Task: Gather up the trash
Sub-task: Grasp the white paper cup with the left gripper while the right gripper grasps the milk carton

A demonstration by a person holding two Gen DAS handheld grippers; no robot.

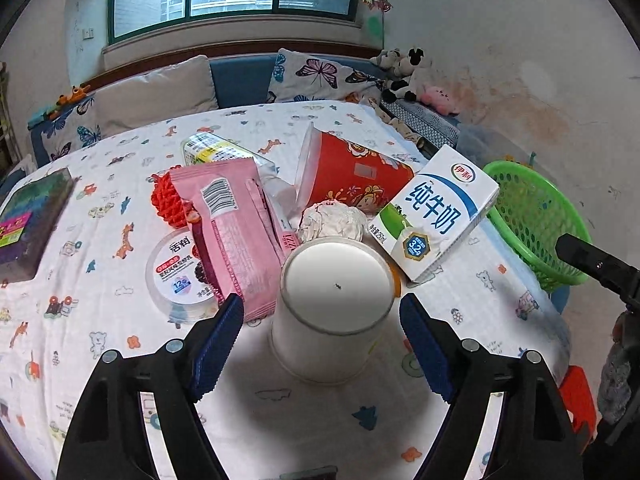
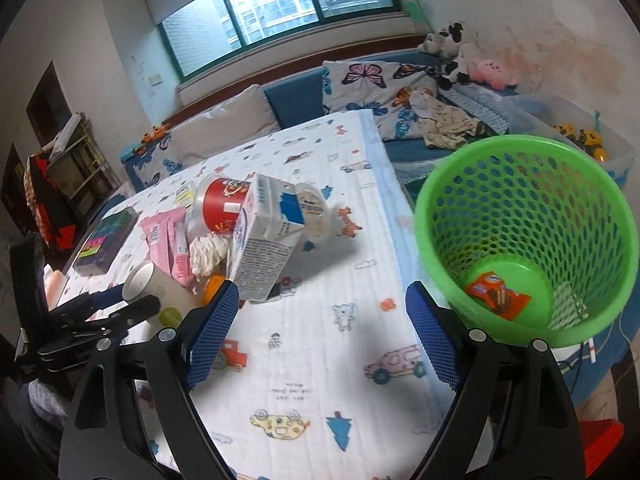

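An upturned white paper cup [image 1: 332, 308] stands on the cartoon-print cloth between the blue pads of my left gripper [image 1: 320, 308], which is open; neither pad touches the cup. Behind it lies a pile of trash: a pink wrapper [image 1: 236, 232], a crumpled tissue [image 1: 332, 222], a tipped red noodle tub [image 1: 356, 176], a milk carton [image 1: 436, 216] and a yogurt cup [image 1: 176, 276]. My right gripper [image 2: 322, 312] hangs open over bare cloth with nothing between its fingers. A green basket [image 2: 528, 240] beside the table holds an orange wrapper [image 2: 498, 294].
A dark box [image 1: 28, 220] lies at the table's left edge. The basket [image 1: 536, 224] stands off the table's right edge. A sofa with butterfly pillows [image 2: 368, 80] and plush toys [image 2: 452, 52] runs behind the table. A red stool [image 2: 600, 440] shows low on the right.
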